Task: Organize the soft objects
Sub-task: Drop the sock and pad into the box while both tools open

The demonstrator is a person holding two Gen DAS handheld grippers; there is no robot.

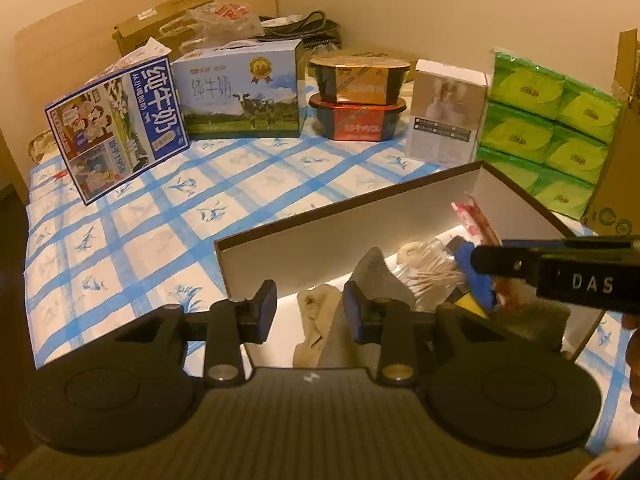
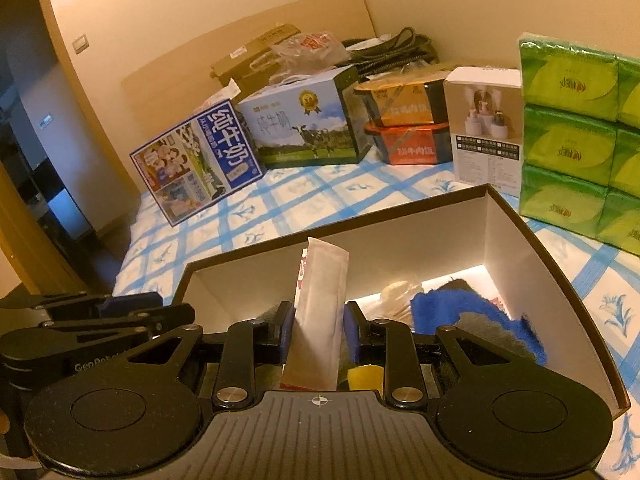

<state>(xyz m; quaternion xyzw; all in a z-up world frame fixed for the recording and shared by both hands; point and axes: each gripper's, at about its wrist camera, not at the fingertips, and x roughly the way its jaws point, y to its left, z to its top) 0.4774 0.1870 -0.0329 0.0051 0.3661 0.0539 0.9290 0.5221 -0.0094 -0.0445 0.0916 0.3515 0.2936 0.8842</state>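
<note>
1. Your left gripper (image 1: 310, 312) hangs over the near-left corner of the open box (image 1: 320, 216); its jaws are parted, with nothing pressed between them.
2. Beige cloth (image 1: 316, 320) and grey cloth (image 1: 376, 276) lie in the box under those jaws.
3. Your right gripper (image 2: 318, 330) has a white sachet (image 2: 320, 300) standing upright between its pads; the left pad touches it, so it looks lightly gripped.
4. Blue cloth (image 2: 460, 312) lies at 3 o'clock from the sachet.
5. Green tissue packs (image 2: 568, 136) stand at 1 o'clock.

The open box (image 2: 520, 240) lies before the milk cartons (image 2: 304, 128) on the bed (image 2: 320, 192).
</note>
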